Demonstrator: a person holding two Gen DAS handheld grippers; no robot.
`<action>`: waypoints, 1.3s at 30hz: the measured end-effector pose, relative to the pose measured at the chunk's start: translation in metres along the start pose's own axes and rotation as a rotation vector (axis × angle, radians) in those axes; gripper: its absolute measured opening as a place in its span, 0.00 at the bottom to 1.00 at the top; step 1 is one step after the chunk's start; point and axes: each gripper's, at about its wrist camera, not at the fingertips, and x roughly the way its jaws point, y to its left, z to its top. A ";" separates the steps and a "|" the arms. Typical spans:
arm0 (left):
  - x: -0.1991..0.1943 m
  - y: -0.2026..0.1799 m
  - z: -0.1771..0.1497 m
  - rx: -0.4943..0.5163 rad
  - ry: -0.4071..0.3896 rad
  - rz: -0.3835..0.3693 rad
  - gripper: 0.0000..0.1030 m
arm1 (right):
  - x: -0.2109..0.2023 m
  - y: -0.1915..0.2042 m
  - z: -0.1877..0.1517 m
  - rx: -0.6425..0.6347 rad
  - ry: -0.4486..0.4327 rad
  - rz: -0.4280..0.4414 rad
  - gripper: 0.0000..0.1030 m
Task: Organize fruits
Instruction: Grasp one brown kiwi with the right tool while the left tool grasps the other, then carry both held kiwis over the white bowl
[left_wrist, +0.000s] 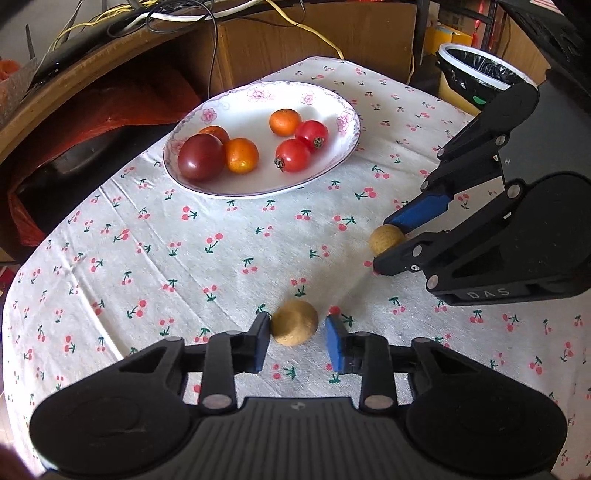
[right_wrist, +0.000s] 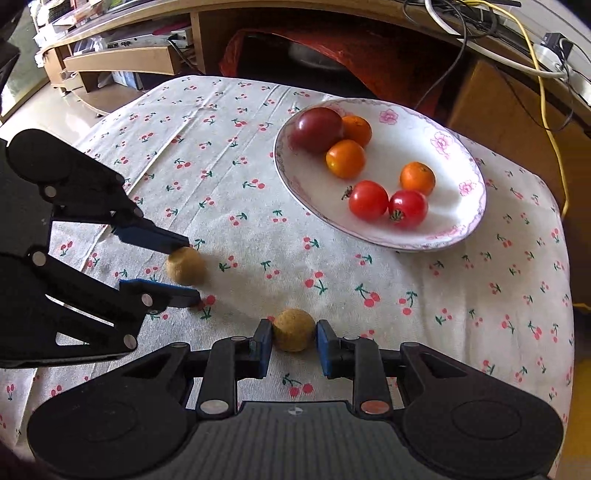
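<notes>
A flowered white plate (left_wrist: 255, 107) (right_wrist: 417, 147) at the back of the cherry-print tablecloth holds a dark red tomato (left_wrist: 201, 157), two red tomatoes (left_wrist: 293, 155) and three small oranges (left_wrist: 242, 155). Two tan round fruits lie on the cloth. One tan fruit (left_wrist: 295, 323) (right_wrist: 185, 266) sits between the fingers of my left gripper (left_wrist: 297, 325) (right_wrist: 186, 269), which is open: the left pad touches it and a small gap shows at the right pad. My right gripper (right_wrist: 294, 332) (left_wrist: 384, 243) is shut on the other tan fruit (right_wrist: 294, 329) (left_wrist: 387, 239), both pads against it.
A bin lined with a black bag (left_wrist: 476, 74) stands beyond the table's right corner. A wooden desk (right_wrist: 332, 11) with loose cables (right_wrist: 546, 122) and a red cloth (left_wrist: 110, 107) runs behind the table. The tablecloth (left_wrist: 147, 258) drops off at the edges.
</notes>
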 end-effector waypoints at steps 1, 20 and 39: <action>-0.001 -0.001 -0.001 -0.003 -0.002 0.004 0.37 | -0.001 0.000 -0.001 0.002 0.000 -0.007 0.20; -0.017 -0.011 -0.013 -0.022 0.001 0.049 0.35 | -0.018 0.007 -0.026 0.029 0.018 -0.063 0.20; -0.032 -0.010 -0.021 -0.059 -0.020 0.069 0.35 | -0.036 0.009 -0.027 0.044 -0.024 -0.069 0.20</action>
